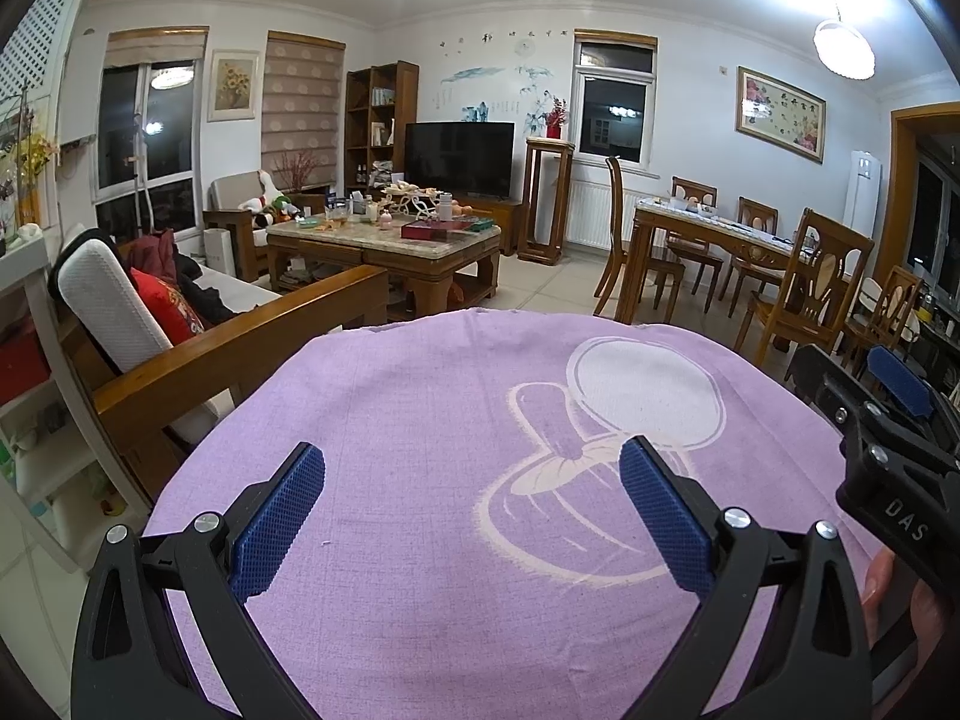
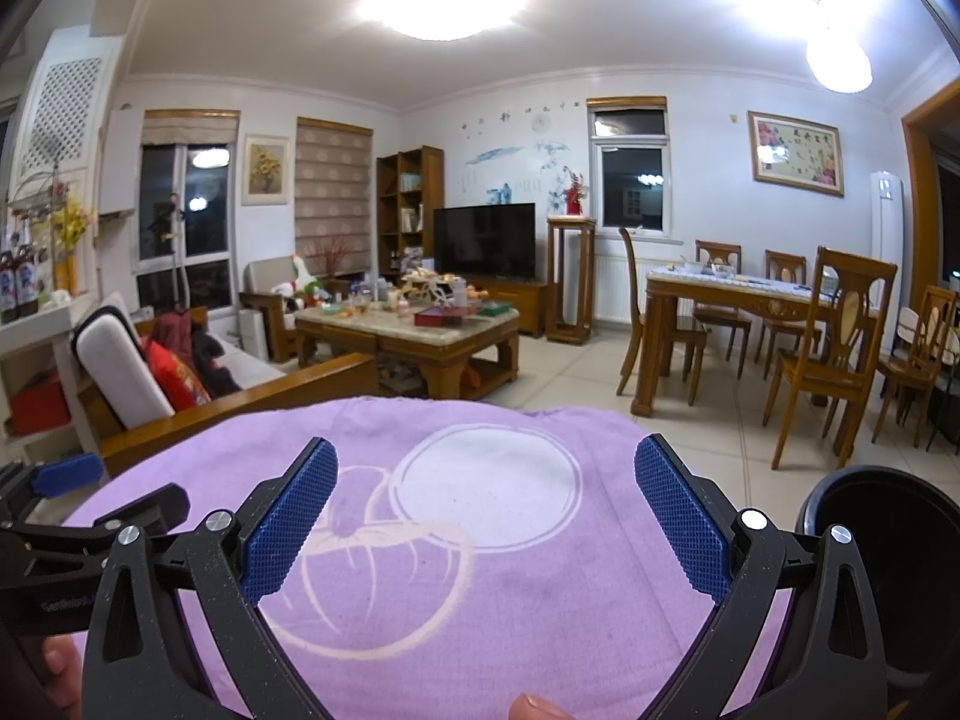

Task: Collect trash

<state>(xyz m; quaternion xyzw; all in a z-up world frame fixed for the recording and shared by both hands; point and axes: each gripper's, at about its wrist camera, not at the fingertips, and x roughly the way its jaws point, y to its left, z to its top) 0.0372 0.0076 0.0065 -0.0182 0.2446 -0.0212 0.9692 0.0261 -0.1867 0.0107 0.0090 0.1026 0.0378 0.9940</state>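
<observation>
My left gripper (image 1: 472, 516) is open and empty above a purple cloth (image 1: 420, 420) with a white cartoon print. My right gripper (image 2: 486, 516) is also open and empty over the same cloth (image 2: 480, 600). A black round bin (image 2: 882, 564) stands at the right, beside the right gripper. The right gripper shows at the right edge of the left wrist view (image 1: 888, 420); the left gripper shows at the left edge of the right wrist view (image 2: 60, 516). No trash item is visible on the cloth.
A wooden sofa (image 1: 228, 336) with cushions stands to the left. A cluttered coffee table (image 1: 384, 240) is farther ahead, before a TV (image 1: 459, 159). A dining table (image 1: 720, 240) with chairs is at the right. White shelves (image 1: 30, 396) stand at far left.
</observation>
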